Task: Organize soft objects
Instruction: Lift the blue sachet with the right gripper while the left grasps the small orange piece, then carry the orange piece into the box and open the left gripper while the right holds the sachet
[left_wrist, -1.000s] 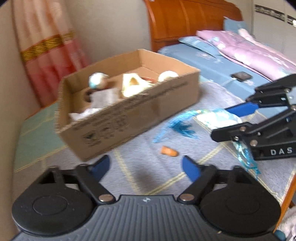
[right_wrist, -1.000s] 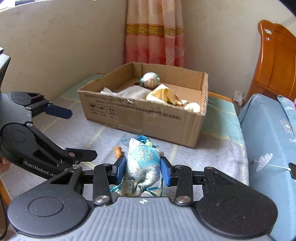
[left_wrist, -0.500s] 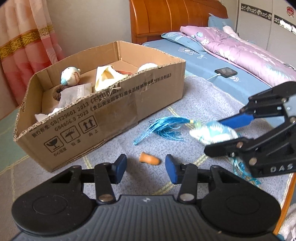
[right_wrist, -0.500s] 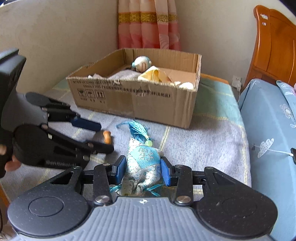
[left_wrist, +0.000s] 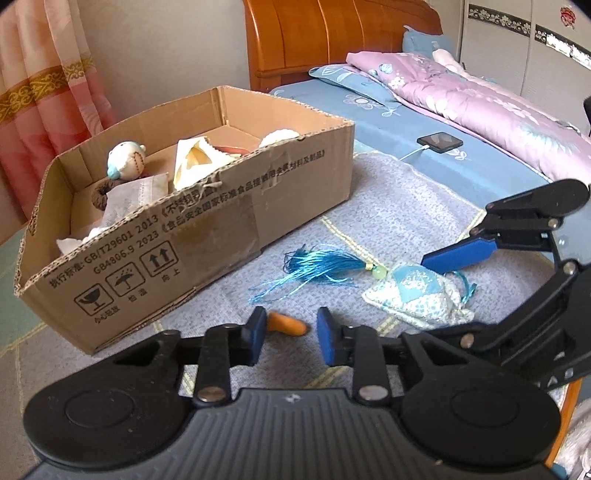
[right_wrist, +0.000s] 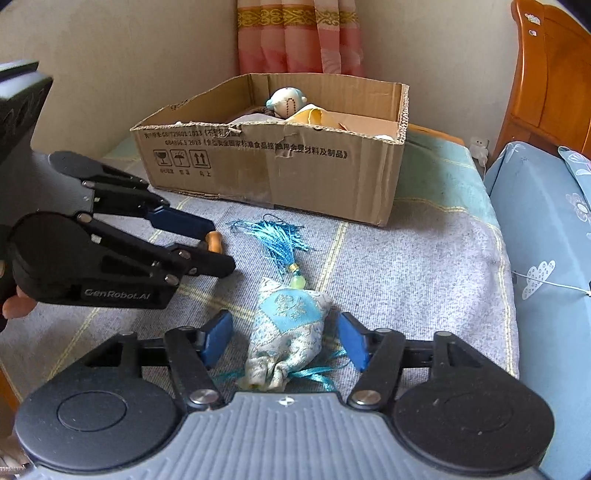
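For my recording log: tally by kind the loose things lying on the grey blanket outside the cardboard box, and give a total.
Blue brocade sachet with tassel: 1
Small orange piece: 1
Total: 2
The sachet lies between the open right gripper fingers, untouched; the orange piece lies between the left gripper fingers.

The cardboard box (left_wrist: 207, 236) reads "GB/T29601 2013" and "GB4806.9 2023" (beside Chinese print and handling symbols); the left gripper (right_wrist: 212, 242) body reads "GenRobot.AI".

Plain beige walls (right_wrist: 110, 66), a pink curtain (right_wrist: 299, 37) in the corner, a wooden headboard (left_wrist: 332, 37) behind the blue-sheeted bed (left_wrist: 406, 125), daylight.
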